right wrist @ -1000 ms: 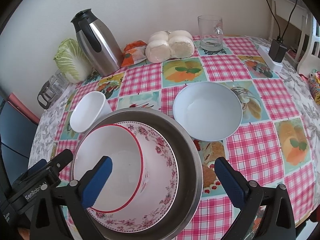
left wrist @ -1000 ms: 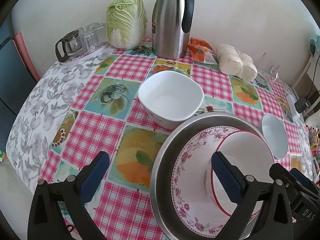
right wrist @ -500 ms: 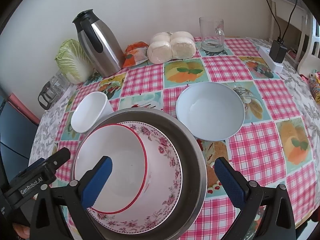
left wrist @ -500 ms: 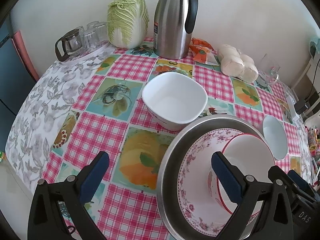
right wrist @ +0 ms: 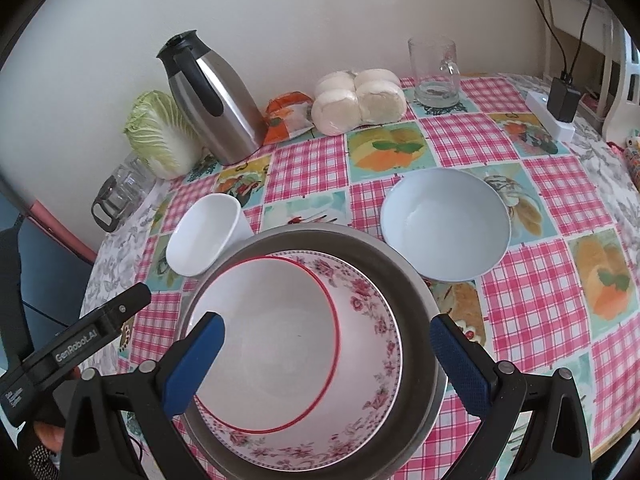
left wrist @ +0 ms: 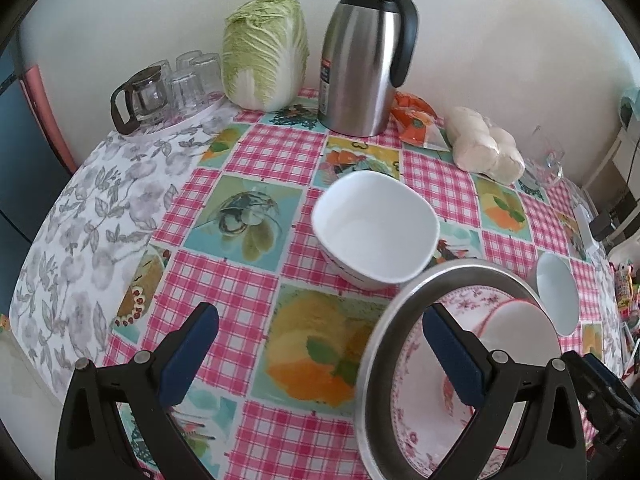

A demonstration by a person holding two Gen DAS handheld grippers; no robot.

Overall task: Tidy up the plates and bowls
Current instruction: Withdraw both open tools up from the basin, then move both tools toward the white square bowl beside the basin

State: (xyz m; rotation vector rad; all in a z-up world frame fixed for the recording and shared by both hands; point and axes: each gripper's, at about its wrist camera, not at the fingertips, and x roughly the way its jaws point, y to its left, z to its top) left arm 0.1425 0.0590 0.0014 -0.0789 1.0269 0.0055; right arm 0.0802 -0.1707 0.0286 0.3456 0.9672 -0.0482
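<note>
Steel basin [right wrist: 416, 292] sits near the tabletop's [right wrist: 532, 280] front edge, holding a floral plate [right wrist: 372, 344] with a red-rimmed white bowl [right wrist: 272, 336] nested on it. Touching the basin's far-left rim is a square white bowl [left wrist: 374, 226]; a pale blue bowl [right wrist: 444, 222] sits just beside its far-right rim. Both the left gripper [left wrist: 320, 356] and right gripper [right wrist: 328, 360] are spread wide, holding nothing. A thermos [left wrist: 366, 52] and cabbage [left wrist: 266, 52] stand along the far edge.

5 bowls [right wrist: 264, 340] — 1 jug [right wrist: 212, 100], 1 cabbage [right wrist: 160, 132].
</note>
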